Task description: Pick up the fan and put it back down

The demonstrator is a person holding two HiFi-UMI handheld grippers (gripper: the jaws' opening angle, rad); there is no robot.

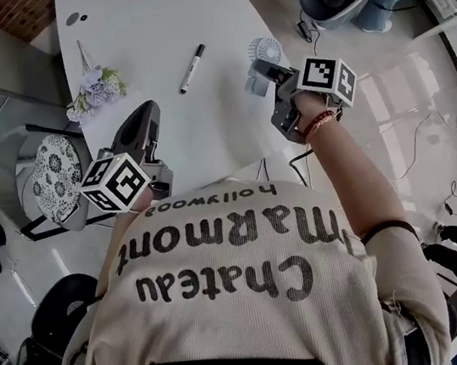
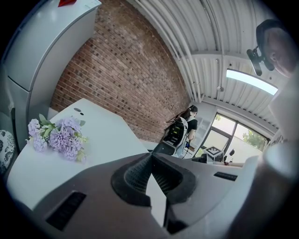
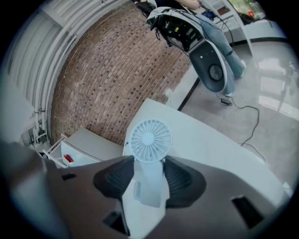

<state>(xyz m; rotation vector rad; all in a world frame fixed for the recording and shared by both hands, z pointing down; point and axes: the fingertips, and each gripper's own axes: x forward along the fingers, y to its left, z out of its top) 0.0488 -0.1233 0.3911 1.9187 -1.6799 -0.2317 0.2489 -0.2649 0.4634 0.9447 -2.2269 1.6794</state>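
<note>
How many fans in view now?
1. The white fan, its handle clamped in the right gripper, near the table edge. The person's body hides part of the table, so another could be unseen.

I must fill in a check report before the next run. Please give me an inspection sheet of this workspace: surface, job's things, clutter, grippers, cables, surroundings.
Surface: white table, smooth top.
Job's things: small handheld fan, its handle between the jaws of the right gripper.
Clutter: marker pen and bunch of purple flowers on the table.
Grippers: right gripper shut on the fan; left gripper shut, empty.
Cables: loose cables on the floor beyond the table.
Surroundings: brick wall, chair with patterned cushion, a person standing far off.
</note>
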